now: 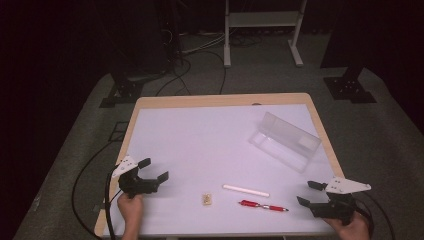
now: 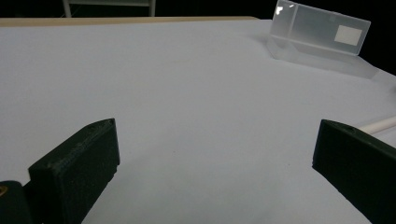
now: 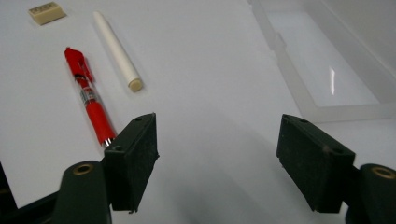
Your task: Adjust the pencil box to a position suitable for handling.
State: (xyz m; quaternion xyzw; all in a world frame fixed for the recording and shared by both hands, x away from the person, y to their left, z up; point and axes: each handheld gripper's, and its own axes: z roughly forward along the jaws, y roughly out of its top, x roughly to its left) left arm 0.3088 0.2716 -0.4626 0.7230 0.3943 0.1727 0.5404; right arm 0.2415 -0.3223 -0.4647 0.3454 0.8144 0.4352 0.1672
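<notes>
My left gripper (image 1: 151, 171) is wide open, empty, over bare table (image 1: 200, 140). Eraser (image 1: 206, 199): small, light, easy. White stick (image 1: 245, 190): stiff, may roll; take mid-length. Red pen (image 1: 263, 205): light, slick, lies across the table, tip right; pinch the barrel. Right gripper (image 1: 306, 192) is also wide open, just beside the pen.

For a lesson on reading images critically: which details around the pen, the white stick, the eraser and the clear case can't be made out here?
- Eraser: its print is too small to read in the right gripper view, and blurred in the high view.
- Red pen: its tip is hidden behind the right gripper.
- Clear case: the label is blank-looking, too small.
- White stick: cut off by the left gripper and the frame edge.
</notes>
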